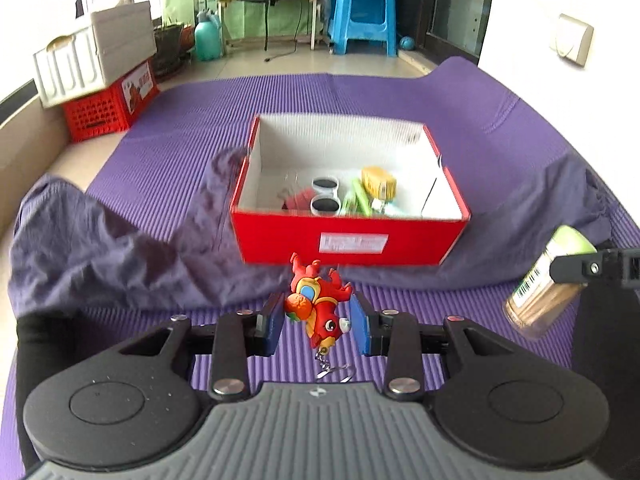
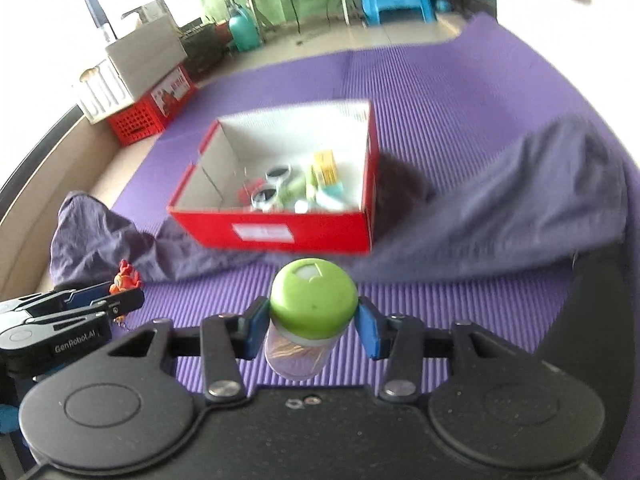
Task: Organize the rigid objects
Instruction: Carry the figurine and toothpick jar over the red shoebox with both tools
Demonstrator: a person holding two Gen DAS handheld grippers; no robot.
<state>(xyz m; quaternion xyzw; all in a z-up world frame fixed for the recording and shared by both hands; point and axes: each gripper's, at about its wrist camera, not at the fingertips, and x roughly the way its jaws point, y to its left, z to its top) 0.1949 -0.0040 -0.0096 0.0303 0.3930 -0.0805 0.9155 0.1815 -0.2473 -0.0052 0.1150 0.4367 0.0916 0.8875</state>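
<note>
Red toy keychain figure (image 1: 318,310): clamped between blue pads (image 1: 272,322) of left gripper (image 1: 318,320), held clear above mat, chain and ring dangling beneath. Seen again small at far left of right wrist view (image 2: 126,276), at tip of left gripper (image 2: 120,298).

Toothpick jar (image 2: 308,320), clear body, green lid: pinched at lid level between pads of right gripper (image 2: 310,322), lid toward box, held above mat. Also visible at right edge of left wrist view (image 1: 548,280), tilted, in right gripper's black finger (image 1: 588,266).

Red box (image 1: 352,240), open top, white inside, white label on near wall: just beyond both grippers, resting on dark purple cloth (image 1: 120,248). Contents: two round black-and-white items (image 1: 325,196), green stick-shaped piece (image 1: 356,198), yellow packet (image 1: 378,180), red item, others too blurred to name.

Purple ribbed mat (image 1: 180,132): underneath everything, spread over pale tile floor (image 1: 248,66).

Room, far side: red crate (image 1: 108,106) with white bin (image 1: 92,56) stacked on top, teal bottle (image 1: 208,38), low table (image 1: 268,0), blue plastic stool (image 1: 362,12), white wall at right.
</note>
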